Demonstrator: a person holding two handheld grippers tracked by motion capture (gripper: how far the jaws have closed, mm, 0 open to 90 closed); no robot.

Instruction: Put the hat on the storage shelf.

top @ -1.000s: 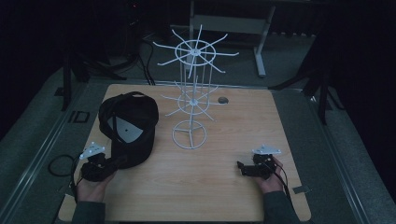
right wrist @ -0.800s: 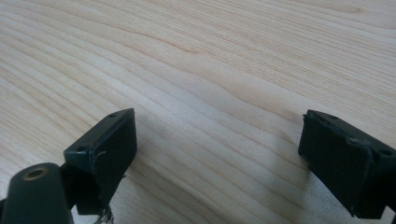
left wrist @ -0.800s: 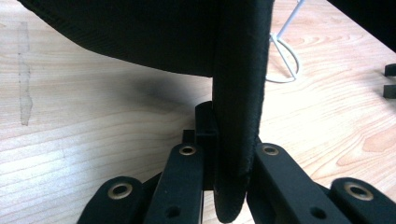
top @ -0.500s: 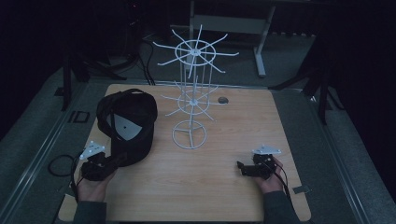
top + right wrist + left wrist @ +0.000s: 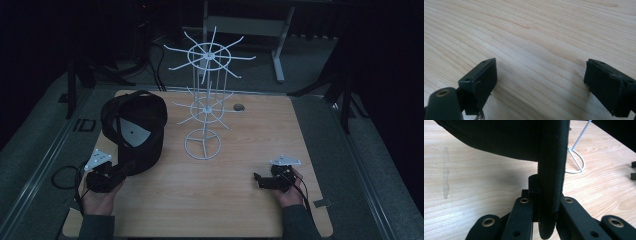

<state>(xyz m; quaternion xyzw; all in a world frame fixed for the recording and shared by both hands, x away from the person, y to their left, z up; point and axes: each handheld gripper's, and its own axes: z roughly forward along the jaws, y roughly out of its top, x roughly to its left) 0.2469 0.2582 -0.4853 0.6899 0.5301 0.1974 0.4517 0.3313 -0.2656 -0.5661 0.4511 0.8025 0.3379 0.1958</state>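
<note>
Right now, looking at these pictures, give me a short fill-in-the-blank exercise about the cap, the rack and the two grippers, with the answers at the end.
1. The left gripper is shut on the brim of the black ____.
2. The right gripper rests on the table with its jaws ____.
3. The white wire rack carries ____ caps on its arms.
4. In the high view, the cap lies to the ____ of the rack.

Answers: cap; open; no; left
</note>
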